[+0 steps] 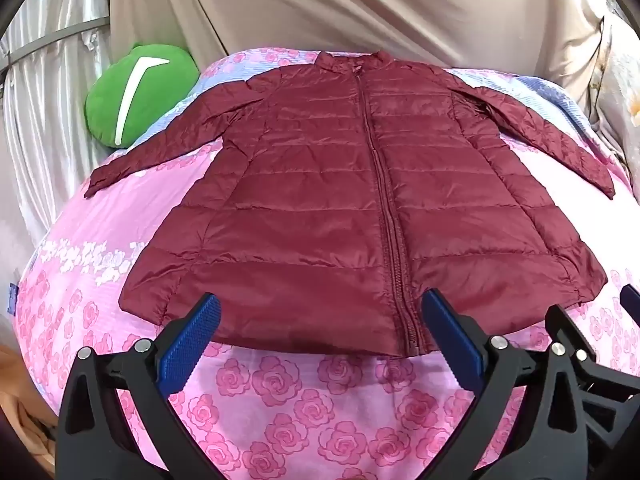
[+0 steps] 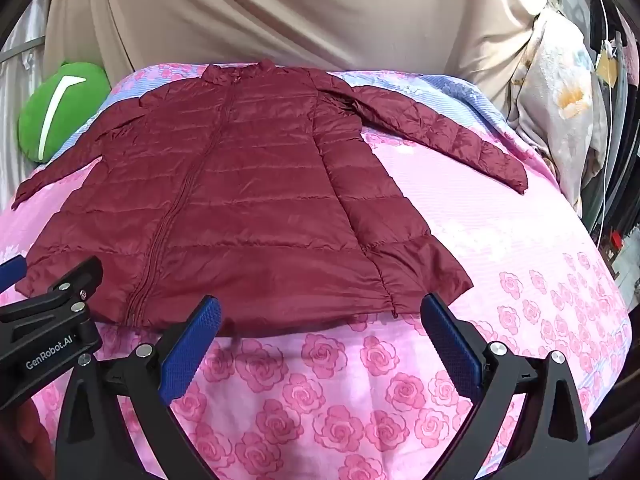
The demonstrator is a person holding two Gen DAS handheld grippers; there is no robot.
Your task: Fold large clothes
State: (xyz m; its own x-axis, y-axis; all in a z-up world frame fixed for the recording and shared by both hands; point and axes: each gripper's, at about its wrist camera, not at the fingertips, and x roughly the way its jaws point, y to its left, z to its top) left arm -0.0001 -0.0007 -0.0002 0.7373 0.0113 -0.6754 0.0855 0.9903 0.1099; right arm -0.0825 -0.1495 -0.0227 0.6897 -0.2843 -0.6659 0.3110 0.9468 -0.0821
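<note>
The jacket (image 1: 340, 208) lies flat on the bed (image 1: 280, 400), front up, zip closed, collar at the far end and hem nearest us. Both sleeves are spread outward and angled toward the hem; the left sleeve (image 1: 160, 148) ends near the green cushion (image 1: 140, 96), the right sleeve (image 2: 448, 136) points toward the pillow (image 2: 560, 100). No fold has been made yet.

We hold the left gripper (image 1: 320, 344) and the right gripper (image 2: 320, 344) side by side just short of the hem, both tilted down toward the bed. Each has its jaws spread fully wide, with nothing between the blue pads (image 1: 188, 344). In the left view the hem edge passes between the fingers but touches neither.

Handling, as we judge it:
- The jacket is a thin quilted shell. We expect it to be light, soft and without stiffness, so any lifted part will droop and must be carried, not pushed.
- The fabric looks glossy and probably slips against the pads and over itself. Pinch both layers firmly.
- Trapped air may make folded parts spring back. Press each fold flat.

Where to take hold:
- Grip a sleeve at the cuff and near the shoulder seam to lay it across the body.
- For the lengthwise fold, grip the hem at its two corners, clear of the zip (image 1: 384, 216), which forms a stiffer ridge.
</note>
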